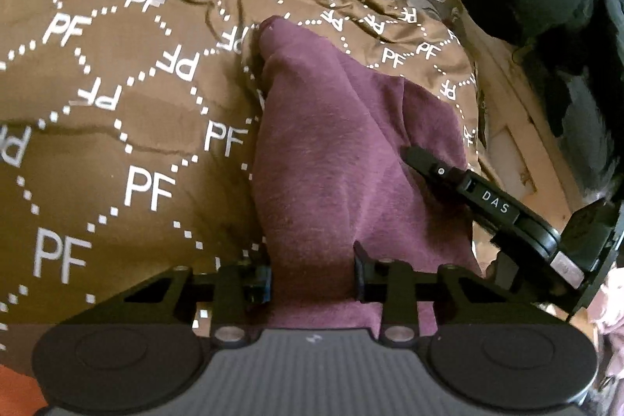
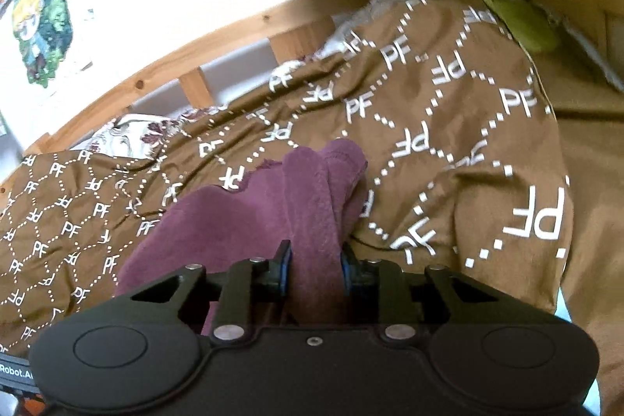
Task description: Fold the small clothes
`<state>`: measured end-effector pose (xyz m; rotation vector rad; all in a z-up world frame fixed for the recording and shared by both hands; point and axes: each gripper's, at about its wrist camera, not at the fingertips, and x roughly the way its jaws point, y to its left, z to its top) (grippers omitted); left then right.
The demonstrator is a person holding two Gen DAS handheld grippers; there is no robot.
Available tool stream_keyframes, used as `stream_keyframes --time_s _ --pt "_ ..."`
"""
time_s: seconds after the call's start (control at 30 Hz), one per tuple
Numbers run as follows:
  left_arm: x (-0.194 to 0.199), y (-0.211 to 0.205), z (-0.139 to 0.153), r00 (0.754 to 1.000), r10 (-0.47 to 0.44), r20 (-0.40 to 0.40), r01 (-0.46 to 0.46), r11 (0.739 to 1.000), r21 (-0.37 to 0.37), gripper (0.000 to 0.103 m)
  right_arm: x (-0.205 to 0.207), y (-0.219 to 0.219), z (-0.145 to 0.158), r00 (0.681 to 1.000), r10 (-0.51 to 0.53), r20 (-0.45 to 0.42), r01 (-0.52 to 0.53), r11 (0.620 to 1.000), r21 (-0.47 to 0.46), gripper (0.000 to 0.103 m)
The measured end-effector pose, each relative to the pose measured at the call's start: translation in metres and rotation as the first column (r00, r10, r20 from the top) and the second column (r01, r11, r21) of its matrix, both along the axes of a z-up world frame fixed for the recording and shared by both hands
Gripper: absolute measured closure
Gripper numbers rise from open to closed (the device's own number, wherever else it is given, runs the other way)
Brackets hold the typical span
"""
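Both grippers clamp one maroon cloth [image 1: 331, 151]: left gripper [image 1: 312, 279] on its near edge, right gripper [image 2: 315, 271] pinching a bunched fold; brown bedspread [image 1: 117, 104] beneath, ahead.

The letters "PF" are printed in white, over and over, on the brown cover [image 1: 117, 151], each set within a lattice of white dotted lines; some are seen upside down or mirrored by folds. The same "PF" pattern is repeated across the cover in the right wrist view. "DAS" is marked in pale letters on the right gripper [image 1: 495, 201], seen in the left wrist view. "Robot.A" is read, cut off, on a black strip [image 2: 15, 369] at the lower left edge.
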<state>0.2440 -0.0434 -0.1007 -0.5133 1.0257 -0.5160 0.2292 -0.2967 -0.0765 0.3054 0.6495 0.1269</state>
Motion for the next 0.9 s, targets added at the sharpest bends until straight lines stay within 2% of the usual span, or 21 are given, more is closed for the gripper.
stream_keyframes --time_s 0.17,0.23,0.53,0.73,0.9 --pt "-0.014 -0.011 0.022 0.993 -0.040 0.113 0.023 0.989 0.147 0.067 -0.010 0.012 0.008 0.998 0.038 0.052 -0.035 0.997 -0.062 0.079" --pt "-0.017 -0.014 0.027 0.990 -0.052 0.130 0.027 0.982 0.187 0.067 -0.014 0.017 0.011 0.996 0.061 0.071 -0.055 0.995 -0.088 0.079" --pt "-0.022 -0.008 0.035 0.988 -0.033 0.149 0.001 0.978 0.209 0.067 -0.020 0.032 0.018 0.985 0.122 0.123 -0.103 0.983 -0.149 0.079" --pt "-0.030 -0.006 0.051 0.966 -0.036 0.257 -0.040 0.957 0.286 0.067 -0.030 0.049 0.029 0.956 0.173 0.236 -0.116 0.965 -0.234 0.080" --pt "-0.027 0.009 0.063 0.941 0.008 0.338 -0.127 0.934 0.333 0.066 -0.019 0.075 0.034 0.930 0.206 0.305 -0.127 0.958 -0.258 0.080"
